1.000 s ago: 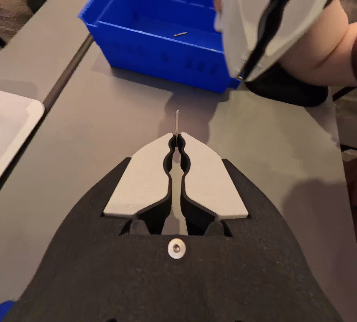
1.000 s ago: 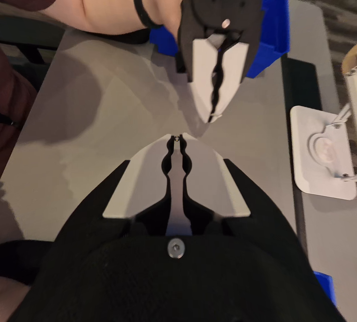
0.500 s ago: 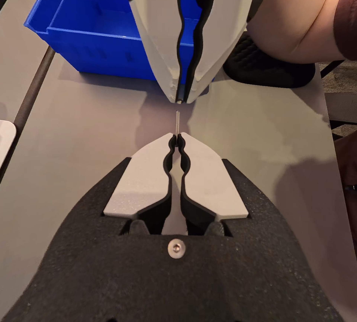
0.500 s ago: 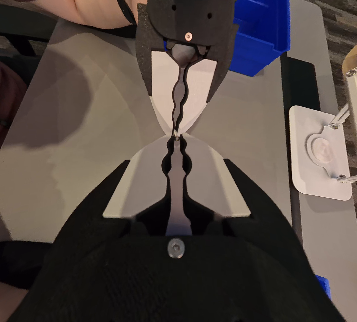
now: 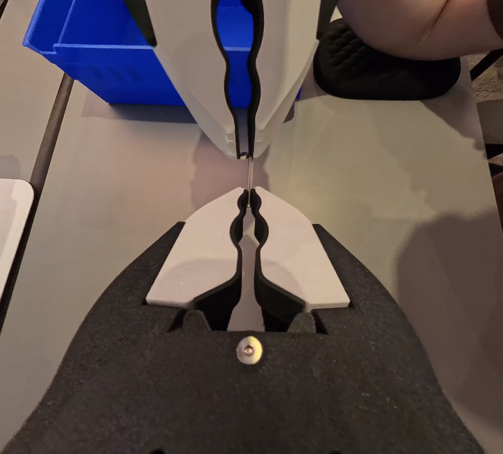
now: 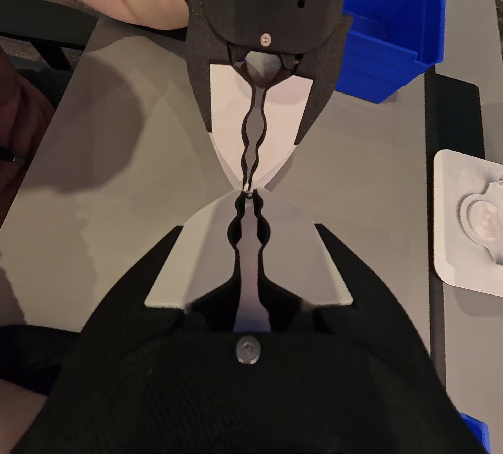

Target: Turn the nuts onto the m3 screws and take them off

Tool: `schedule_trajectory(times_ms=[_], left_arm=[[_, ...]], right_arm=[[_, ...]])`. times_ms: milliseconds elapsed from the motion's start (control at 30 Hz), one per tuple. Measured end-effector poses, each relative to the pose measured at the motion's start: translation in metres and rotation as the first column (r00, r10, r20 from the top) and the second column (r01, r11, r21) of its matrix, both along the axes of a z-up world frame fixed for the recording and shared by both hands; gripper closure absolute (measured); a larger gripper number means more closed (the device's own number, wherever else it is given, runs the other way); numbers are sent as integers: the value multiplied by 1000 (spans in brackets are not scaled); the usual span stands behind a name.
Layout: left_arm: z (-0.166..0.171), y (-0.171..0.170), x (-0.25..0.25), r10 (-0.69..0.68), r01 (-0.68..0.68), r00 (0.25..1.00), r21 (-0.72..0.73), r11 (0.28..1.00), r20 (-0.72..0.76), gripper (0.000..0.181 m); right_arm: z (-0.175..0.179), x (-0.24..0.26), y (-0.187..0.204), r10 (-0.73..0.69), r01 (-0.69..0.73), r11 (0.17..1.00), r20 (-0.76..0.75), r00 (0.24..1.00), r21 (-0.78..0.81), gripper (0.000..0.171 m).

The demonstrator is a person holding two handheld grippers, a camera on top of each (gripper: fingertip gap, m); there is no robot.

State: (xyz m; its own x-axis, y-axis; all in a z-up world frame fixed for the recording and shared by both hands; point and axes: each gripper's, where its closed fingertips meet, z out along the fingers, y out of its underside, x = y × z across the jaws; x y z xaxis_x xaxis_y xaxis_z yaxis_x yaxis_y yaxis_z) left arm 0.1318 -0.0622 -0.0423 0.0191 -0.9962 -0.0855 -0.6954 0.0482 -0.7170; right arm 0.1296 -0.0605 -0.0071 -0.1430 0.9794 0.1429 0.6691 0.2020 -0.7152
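My left gripper (image 5: 248, 191) is shut on a thin m3 screw (image 5: 250, 175) that sticks straight out past its tips. My right gripper (image 6: 248, 192) is shut on a small nut (image 6: 249, 195) at its tips. The two grippers face each other tip to tip above the grey table (image 5: 122, 182). In the left wrist view the right gripper (image 5: 245, 155) hangs from above and the screw's end touches the nut (image 5: 244, 154). In the right wrist view the left gripper (image 6: 248, 183) comes from the top and the screw (image 6: 247, 185) meets the nut. How far the nut is threaded on is hidden.
A blue bin (image 5: 114, 40) stands at the back of the table, also in the right wrist view (image 6: 389, 32). A white plate with a clear part (image 6: 473, 223) lies to the right. A person's forearm (image 5: 422, 0) rests on a black pad (image 5: 386, 70). The grippers are tip to tip, or close to it.
The right gripper has swung in front of the left one and closed the gap. The nut now touches the screw's end, where half a second ago a small gap showed.
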Motion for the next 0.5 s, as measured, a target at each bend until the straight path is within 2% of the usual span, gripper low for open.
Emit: schedule_trajectory(times_ms=[233, 500], left_arm=[[-1, -2, 1, -5, 5, 1000, 24, 1000, -13, 179], [2, 2, 0, 12, -12, 1000, 5, 1000, 9, 179]], right_arm=[[-2, 1, -7, 49, -49, 999, 2, 999, -23, 165], [8, 2, -6, 49, -48, 999, -39, 998, 23, 165]])
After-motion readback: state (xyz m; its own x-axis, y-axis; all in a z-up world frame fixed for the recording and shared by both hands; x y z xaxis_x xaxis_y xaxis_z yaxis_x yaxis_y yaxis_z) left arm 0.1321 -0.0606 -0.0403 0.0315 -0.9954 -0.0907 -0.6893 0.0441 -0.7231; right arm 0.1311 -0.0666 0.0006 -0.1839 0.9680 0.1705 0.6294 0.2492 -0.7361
